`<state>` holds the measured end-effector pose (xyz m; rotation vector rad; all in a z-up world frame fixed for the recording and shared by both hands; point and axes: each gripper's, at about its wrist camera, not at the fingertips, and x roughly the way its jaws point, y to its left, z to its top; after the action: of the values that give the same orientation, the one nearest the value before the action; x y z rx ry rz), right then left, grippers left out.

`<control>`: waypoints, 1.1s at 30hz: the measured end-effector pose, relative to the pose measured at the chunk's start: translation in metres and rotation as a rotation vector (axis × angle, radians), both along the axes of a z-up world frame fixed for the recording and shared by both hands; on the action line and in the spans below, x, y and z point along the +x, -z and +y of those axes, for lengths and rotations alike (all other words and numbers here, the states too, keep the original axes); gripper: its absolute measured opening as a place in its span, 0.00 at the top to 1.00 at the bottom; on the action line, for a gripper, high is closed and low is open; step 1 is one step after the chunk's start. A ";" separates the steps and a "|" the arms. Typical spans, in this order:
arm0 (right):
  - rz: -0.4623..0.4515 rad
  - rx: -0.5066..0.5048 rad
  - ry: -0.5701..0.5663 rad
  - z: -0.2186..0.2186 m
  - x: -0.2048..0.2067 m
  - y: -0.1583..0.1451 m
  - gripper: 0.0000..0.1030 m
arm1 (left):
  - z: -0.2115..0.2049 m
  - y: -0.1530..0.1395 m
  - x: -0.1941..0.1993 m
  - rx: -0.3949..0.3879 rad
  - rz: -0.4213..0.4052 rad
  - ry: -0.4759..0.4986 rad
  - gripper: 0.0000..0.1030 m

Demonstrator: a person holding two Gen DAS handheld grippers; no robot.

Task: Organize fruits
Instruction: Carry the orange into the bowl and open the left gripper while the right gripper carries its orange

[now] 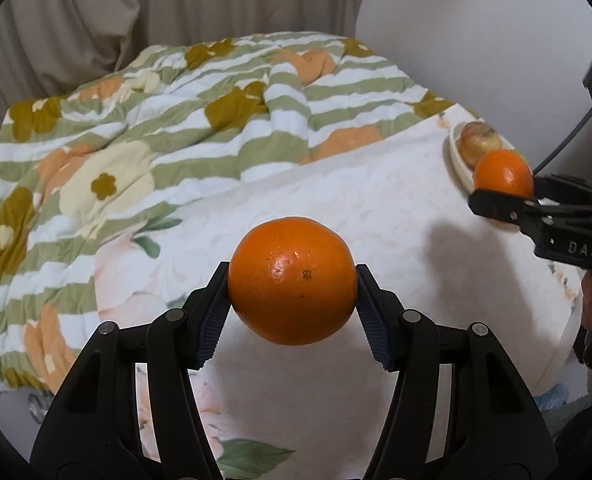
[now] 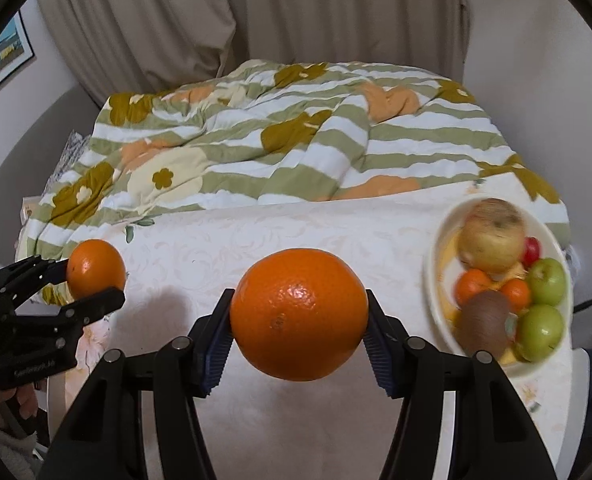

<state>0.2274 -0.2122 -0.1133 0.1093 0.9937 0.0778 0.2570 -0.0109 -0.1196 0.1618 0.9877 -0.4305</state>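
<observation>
In the left wrist view my left gripper [image 1: 292, 269] is shut on a large orange [image 1: 292, 292], held clear above the white tablecloth [image 1: 335, 200]. Its blue pads press on both sides of the fruit. My right gripper [image 2: 299, 294] is shut on a second large orange [image 2: 299, 320], also lifted off the cloth. Each view shows the other gripper from the side: the right gripper [image 1: 507, 190] with its orange [image 1: 503, 172] in front of the bowl, and the left gripper [image 2: 88, 280] with its orange [image 2: 95, 266]. A cream fruit bowl [image 2: 429, 276] stands at the right.
The bowl holds a yellowish apple [image 2: 491, 240], two green apples [image 2: 545, 282], a kiwi [image 2: 485, 320] and small tangerines [image 2: 473, 284]. A rumpled striped floral blanket [image 2: 256, 152] lies behind the cloth, with a curtain [image 2: 176, 40] beyond. A person's hand [image 1: 591, 304] grips the right handle.
</observation>
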 end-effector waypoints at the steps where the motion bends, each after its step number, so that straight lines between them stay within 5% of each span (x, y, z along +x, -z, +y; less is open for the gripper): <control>1: -0.003 0.002 0.006 -0.004 -0.002 -0.003 0.46 | -0.005 -0.006 -0.002 -0.009 -0.009 0.002 0.35; 10: -0.052 0.017 0.082 -0.084 -0.033 -0.033 0.46 | -0.065 -0.023 -0.016 -0.060 -0.018 0.011 0.35; 24: -0.090 -0.023 -0.006 -0.219 -0.043 -0.044 0.46 | -0.189 -0.036 -0.024 -0.108 -0.041 -0.116 0.35; 33: -0.112 -0.001 -0.055 -0.266 -0.021 -0.044 0.46 | -0.243 -0.027 -0.007 -0.109 -0.014 -0.140 0.35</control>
<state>0.2064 -0.4778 -0.0697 0.0761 0.8849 0.1329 0.2501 -0.2535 -0.0929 -0.0022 0.9528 -0.3535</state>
